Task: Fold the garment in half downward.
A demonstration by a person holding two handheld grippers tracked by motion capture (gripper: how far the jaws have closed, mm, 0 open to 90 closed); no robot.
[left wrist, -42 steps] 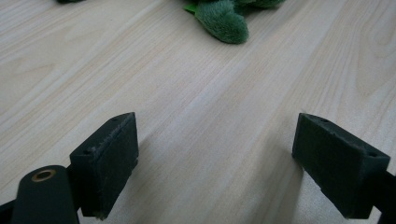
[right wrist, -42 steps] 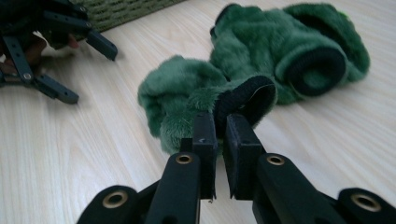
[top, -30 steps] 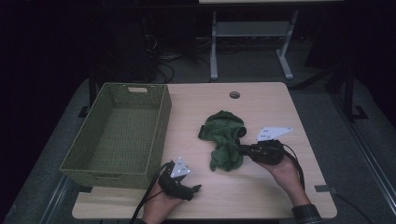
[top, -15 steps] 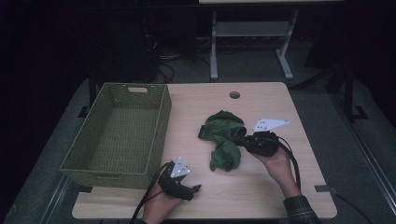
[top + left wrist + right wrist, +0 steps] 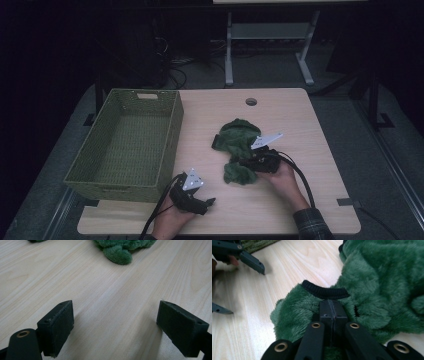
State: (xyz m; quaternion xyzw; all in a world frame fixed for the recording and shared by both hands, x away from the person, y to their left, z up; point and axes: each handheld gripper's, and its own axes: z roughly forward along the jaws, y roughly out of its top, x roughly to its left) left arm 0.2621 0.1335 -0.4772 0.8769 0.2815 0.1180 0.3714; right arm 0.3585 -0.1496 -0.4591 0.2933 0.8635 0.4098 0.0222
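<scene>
Holding the fuzzy green cloth (image 5: 372, 290) is my right gripper (image 5: 246, 162); its two black jaws have just squeezed together, and they press flat against each other with a bit of the fluff pinched between them. Right past the jaw tips I see the cloth's black cuff (image 5: 325, 291). The rest of the cloth lies in a soft heap beyond and to one side of this gripper, on the wooden table (image 5: 300, 115), about in its middle.

My left gripper (image 5: 207, 203) sits in my left hand (image 5: 167, 222) near my edge of the table, well apart from the cloth. Its jaws stand wide open with only bare wood between them, and one fuzzy end of the cloth (image 5: 117, 255) shows far ahead of them.

Just beside my left gripper, on its outer side, is a big green woven basket (image 5: 165, 150). It stands on the left part of the table.

My right hand (image 5: 282, 175) wraps around the right gripper, with a black cable (image 5: 305, 182) trailing back past my plaid sleeve (image 5: 312, 225).
</scene>
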